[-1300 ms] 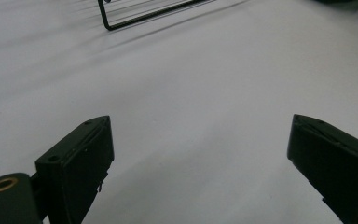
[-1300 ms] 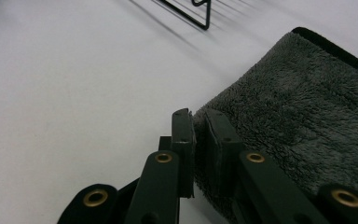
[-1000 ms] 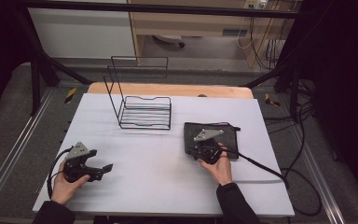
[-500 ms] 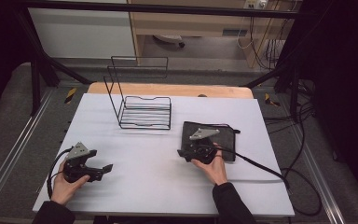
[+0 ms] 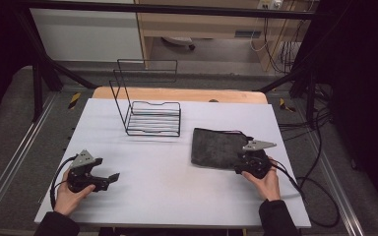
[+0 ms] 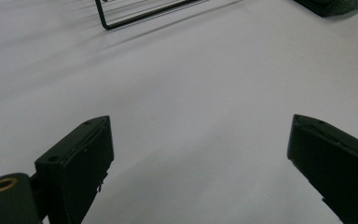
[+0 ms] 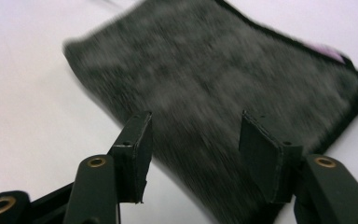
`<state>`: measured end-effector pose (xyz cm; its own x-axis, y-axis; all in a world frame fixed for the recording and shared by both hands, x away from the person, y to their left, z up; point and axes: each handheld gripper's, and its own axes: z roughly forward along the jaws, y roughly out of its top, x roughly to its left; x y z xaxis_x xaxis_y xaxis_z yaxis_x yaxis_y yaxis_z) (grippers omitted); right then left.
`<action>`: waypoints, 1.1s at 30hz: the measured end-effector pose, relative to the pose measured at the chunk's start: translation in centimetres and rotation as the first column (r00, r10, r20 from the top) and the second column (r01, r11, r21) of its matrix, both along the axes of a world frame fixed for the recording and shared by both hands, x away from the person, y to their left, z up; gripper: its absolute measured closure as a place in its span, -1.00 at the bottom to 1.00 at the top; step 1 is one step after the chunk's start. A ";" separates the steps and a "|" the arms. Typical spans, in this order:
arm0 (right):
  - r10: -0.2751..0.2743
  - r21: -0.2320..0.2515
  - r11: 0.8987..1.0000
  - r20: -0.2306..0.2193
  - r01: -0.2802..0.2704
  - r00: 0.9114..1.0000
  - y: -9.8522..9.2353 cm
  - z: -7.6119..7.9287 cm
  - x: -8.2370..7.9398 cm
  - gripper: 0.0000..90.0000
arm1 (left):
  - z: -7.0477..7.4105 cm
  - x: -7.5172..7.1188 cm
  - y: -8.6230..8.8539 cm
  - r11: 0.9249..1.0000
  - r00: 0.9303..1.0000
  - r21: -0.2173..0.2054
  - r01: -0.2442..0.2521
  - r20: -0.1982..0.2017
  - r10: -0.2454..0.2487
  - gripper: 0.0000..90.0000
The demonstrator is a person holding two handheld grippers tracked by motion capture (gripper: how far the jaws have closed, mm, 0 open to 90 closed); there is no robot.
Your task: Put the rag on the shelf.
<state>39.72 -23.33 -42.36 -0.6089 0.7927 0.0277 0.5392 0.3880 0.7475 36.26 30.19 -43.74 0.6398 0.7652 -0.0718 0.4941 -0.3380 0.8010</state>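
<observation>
Your right gripper (image 5: 240, 162), fingers parted after just opening, hovers at the 4 o'clock edge of the dark cloth (image 5: 216, 147), flat on the surface (image 5: 177, 187); a shallow pinch could slip off. Your left gripper (image 5: 109, 178) idles, fingers spread.

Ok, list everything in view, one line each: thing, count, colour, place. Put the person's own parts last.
Pouch: one, dark grey fabric, flat on table's right half.
Wire rack: one, black, table's far middle.
Table: one, white top.
Wooden board: one, tan, beyond the table's far edge.
Left claw: one, black, open, near left, over bare table.
Right claw: one, black, open over the pouch's near edge, gripping nothing.
Hands: two, one on each claw.
</observation>
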 end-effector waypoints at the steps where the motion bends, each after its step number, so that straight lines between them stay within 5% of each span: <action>1: -0.002 0.000 1.000 -0.006 0.002 1.000 -0.4 -0.3 -0.2 0.03 | 0.0 0.0 0.0 1.000 1.000 0.004 0.001 -0.002 -0.001 -0.84; 10: 0.041 -0.073 0.997 0.001 -0.040 0.999 -1.5 -2.0 -0.5 0.18 | 0.0 0.0 0.0 1.000 1.000 0.005 0.001 -0.003 -0.001 -0.84; 15: 0.071 -0.147 0.987 0.039 -0.065 0.997 -1.4 -2.2 -0.4 0.51 | 0.0 0.0 0.0 1.000 1.000 0.006 0.001 -0.004 -0.001 -0.84; 22: 0.072 -0.107 0.992 0.026 -0.069 0.997 -1.8 -2.0 0.1 0.87 | -0.1 0.1 0.0 1.000 1.000 0.005 0.003 -0.008 -0.003 -0.84; 33: 0.125 -0.017 0.992 -0.027 -0.126 0.992 -0.4 -0.5 -1.9 0.91 | 0.0 0.0 0.0 1.000 1.000 0.005 0.003 -0.005 -0.002 -0.84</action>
<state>37.87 -23.68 -42.81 -0.7029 0.7107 0.0302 0.5043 0.4679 0.7258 36.31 30.15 -43.78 0.6413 0.7640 -0.0713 0.4971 -0.3429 0.7970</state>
